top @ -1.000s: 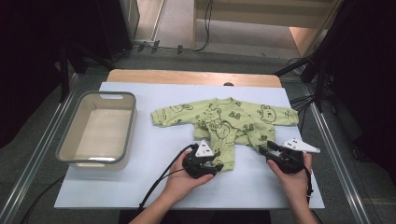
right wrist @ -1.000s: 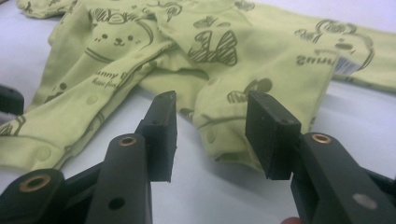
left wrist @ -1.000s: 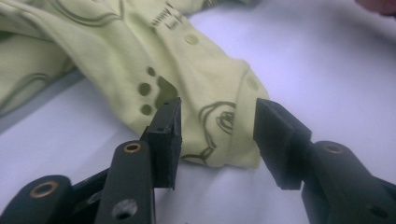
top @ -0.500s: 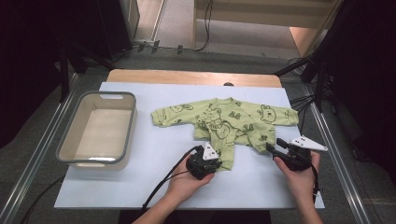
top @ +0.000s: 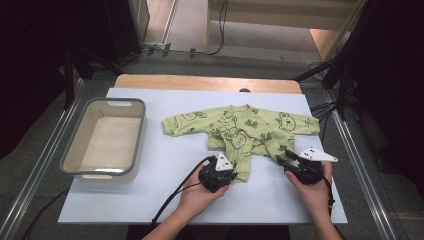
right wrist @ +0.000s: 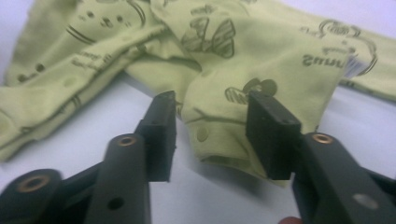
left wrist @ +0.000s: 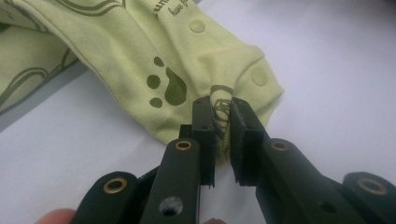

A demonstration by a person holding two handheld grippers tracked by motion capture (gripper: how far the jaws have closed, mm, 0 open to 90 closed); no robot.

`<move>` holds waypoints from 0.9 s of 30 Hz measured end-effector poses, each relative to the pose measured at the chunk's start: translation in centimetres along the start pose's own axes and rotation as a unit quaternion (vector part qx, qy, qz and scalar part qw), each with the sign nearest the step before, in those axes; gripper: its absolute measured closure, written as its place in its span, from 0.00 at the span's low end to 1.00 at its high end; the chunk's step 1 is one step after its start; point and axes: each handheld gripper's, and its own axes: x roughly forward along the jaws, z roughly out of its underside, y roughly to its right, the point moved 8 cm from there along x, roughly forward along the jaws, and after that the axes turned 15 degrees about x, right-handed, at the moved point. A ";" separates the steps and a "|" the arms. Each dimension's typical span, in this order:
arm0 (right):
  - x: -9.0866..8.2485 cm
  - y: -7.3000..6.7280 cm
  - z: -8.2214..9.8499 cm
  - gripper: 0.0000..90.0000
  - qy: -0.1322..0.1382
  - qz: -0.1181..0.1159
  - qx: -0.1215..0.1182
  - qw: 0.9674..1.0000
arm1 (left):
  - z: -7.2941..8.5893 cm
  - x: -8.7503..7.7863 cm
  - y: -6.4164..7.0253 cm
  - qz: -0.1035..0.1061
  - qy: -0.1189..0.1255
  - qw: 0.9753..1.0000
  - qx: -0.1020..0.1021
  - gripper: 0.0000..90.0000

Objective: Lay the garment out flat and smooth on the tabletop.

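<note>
While left gripper (left wrist: 223, 112) jaws pinch the romper (left wrist: 187, 60) hem, right gripper (right wrist: 212, 126) jaws straddle cloth, apart.

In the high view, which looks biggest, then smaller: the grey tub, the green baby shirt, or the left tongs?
1. Green baby shirt and grey tub: they look about alike, so I won't rank them.
2. Left tongs, pinching the shirt's hem: clearly smallest.

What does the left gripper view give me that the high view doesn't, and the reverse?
Left gripper view alone: the left tongs pinching a fold of hem beside a snap button and a paw print. High view alone: the grey plastic tub, the right tongs, both sleeves spread on the white table cover. Both: the light green printed baby garment.
</note>
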 end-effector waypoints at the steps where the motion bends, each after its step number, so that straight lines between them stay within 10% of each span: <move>1: 0.3 0.1 0.2 0.50 -0.008 0.002 0.000 1.000 | 0.0 0.0 0.0 0.000 0.000 1.000 0.000 0.91; 5: 1.4 0.8 1.2 0.48 -0.043 0.027 0.003 0.999 | 0.0 0.0 0.0 0.002 0.000 1.000 -0.002 0.91; 11: 1.2 0.8 1.2 0.83 -0.035 0.042 -0.002 0.999 | 0.0 0.0 0.0 0.000 0.002 1.000 -0.003 0.91; 27: -3.2 -3.2 1.7 0.94 -0.016 -0.035 0.003 0.999 | 0.6 -2.5 1.8 0.016 0.022 1.000 0.000 0.94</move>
